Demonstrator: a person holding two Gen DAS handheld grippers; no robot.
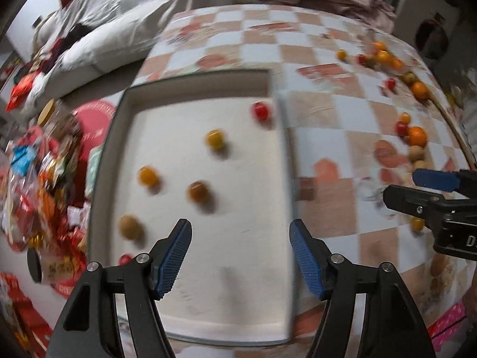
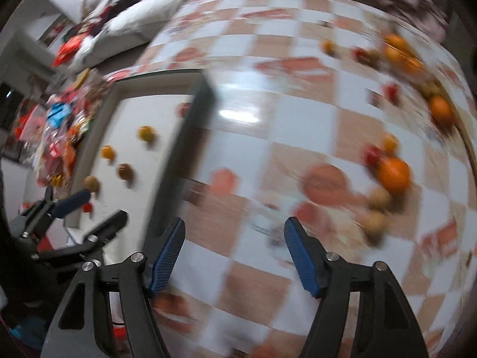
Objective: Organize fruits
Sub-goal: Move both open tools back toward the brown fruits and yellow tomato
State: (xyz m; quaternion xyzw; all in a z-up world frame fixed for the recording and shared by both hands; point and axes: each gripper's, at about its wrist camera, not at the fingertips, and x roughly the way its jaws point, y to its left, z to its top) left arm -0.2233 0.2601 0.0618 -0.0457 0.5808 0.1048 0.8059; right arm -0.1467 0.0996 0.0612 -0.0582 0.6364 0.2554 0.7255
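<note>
- A handful of small fruits, among them a red one [image 1: 260,111] and a yellow one [image 1: 215,139], is seen already laid in the white tray [image 1: 208,322] at 9 o'clock on the checked tabletop [image 1: 328,110].
- Many more, oranges [image 2: 394,174] included, are left scattered toward 2 o'clock.
- The left claw [image 1: 241,256] is spread above the tray, nothing held.
- The right claw [image 2: 234,256] is spread over bare cloth, equally empty.

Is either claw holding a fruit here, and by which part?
Nothing is held. The left claw stands open above the tray, and the right claw stands open over the checkered tablecloth.
</note>
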